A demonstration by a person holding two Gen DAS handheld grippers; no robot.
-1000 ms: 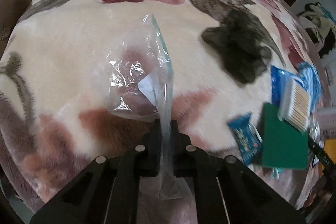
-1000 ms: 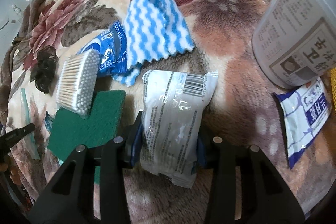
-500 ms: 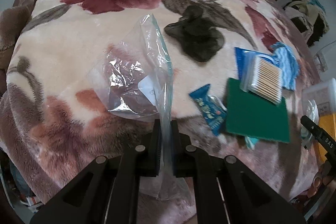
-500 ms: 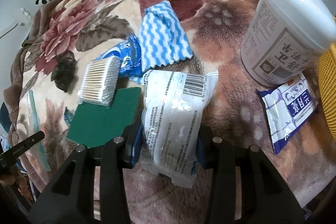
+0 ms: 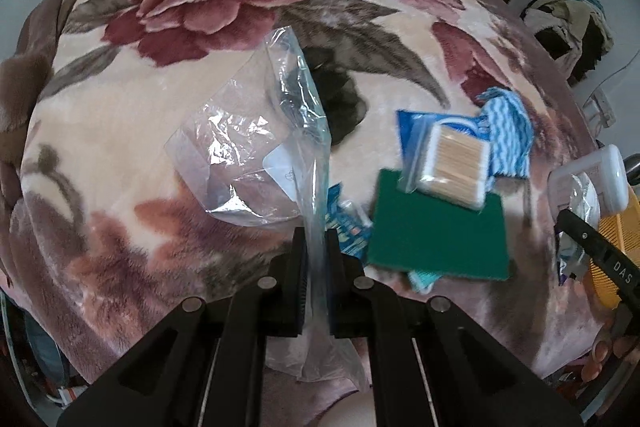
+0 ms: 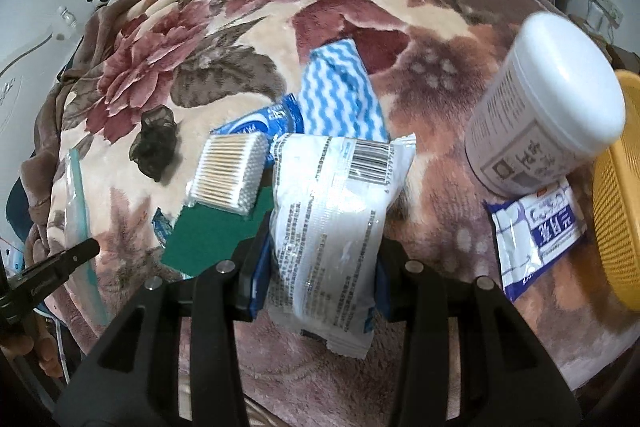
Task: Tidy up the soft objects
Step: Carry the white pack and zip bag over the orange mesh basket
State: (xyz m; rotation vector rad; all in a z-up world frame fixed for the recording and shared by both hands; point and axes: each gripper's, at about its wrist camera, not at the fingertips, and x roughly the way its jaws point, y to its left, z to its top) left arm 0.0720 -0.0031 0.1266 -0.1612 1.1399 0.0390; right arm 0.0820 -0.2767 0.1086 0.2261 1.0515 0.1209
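Note:
My left gripper (image 5: 316, 247) is shut on the edge of a clear zip bag (image 5: 256, 147) and holds it up above the flowered blanket. My right gripper (image 6: 320, 247) is shut on a white soft packet with a barcode (image 6: 332, 227), lifted over the blanket. The zip bag also shows at the left of the right wrist view (image 6: 78, 203), with the left gripper's tip below it. On the blanket lie a pack of cotton swabs (image 6: 228, 179), a green pad (image 6: 208, 239), a blue-and-white cloth (image 6: 340, 99), a blue packet (image 6: 260, 123) and a dark scrunchie (image 6: 154, 143).
A white lidded jar (image 6: 548, 107) lies tilted at the right, with a blue-and-white tissue pack (image 6: 536, 231) below it. A yellow mesh basket (image 6: 616, 187) is at the right edge. A small blue sachet (image 5: 344, 223) lies beside the green pad. Clothes hang beyond the bed.
Both grippers have pulled back and up from the blanket, so more of the bed shows. The left view has swung right toward the swabs and green pad. Both holds are unchanged.

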